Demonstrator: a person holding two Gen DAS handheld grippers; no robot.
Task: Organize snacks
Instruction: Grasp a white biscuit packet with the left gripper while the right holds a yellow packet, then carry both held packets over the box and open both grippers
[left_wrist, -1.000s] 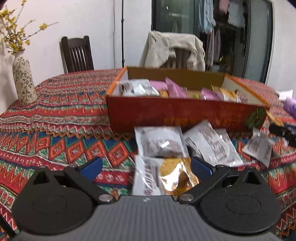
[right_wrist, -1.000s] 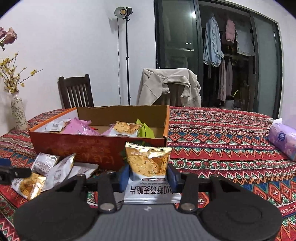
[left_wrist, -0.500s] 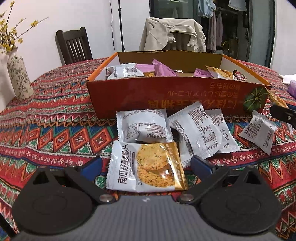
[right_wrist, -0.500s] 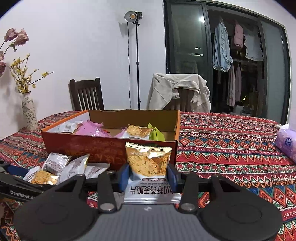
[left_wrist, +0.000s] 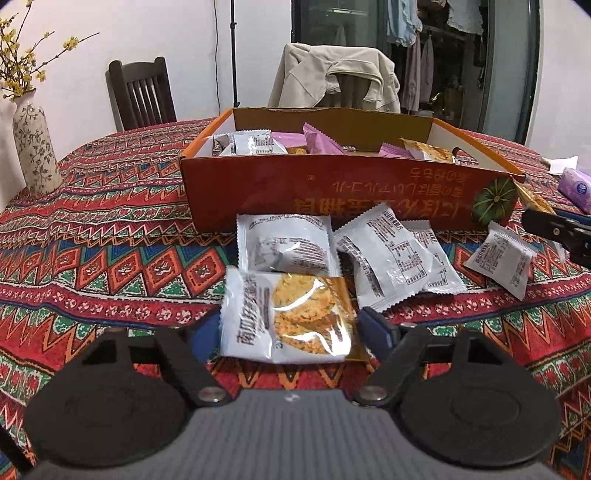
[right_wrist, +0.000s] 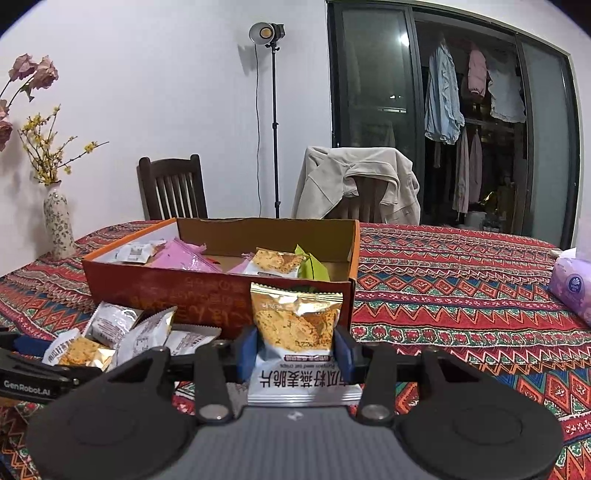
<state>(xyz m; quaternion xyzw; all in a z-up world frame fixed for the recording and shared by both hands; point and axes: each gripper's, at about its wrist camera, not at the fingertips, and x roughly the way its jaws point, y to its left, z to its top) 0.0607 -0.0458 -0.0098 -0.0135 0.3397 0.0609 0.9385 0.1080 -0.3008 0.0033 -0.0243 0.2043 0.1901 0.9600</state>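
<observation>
Left hand-held gripper (left_wrist: 288, 328): black arms, round black discs, silver pivot screws, blue finger pads (left_wrist: 375, 328), ribbed grey body. Right hand-held gripper (right_wrist: 295, 349): identical build.
</observation>
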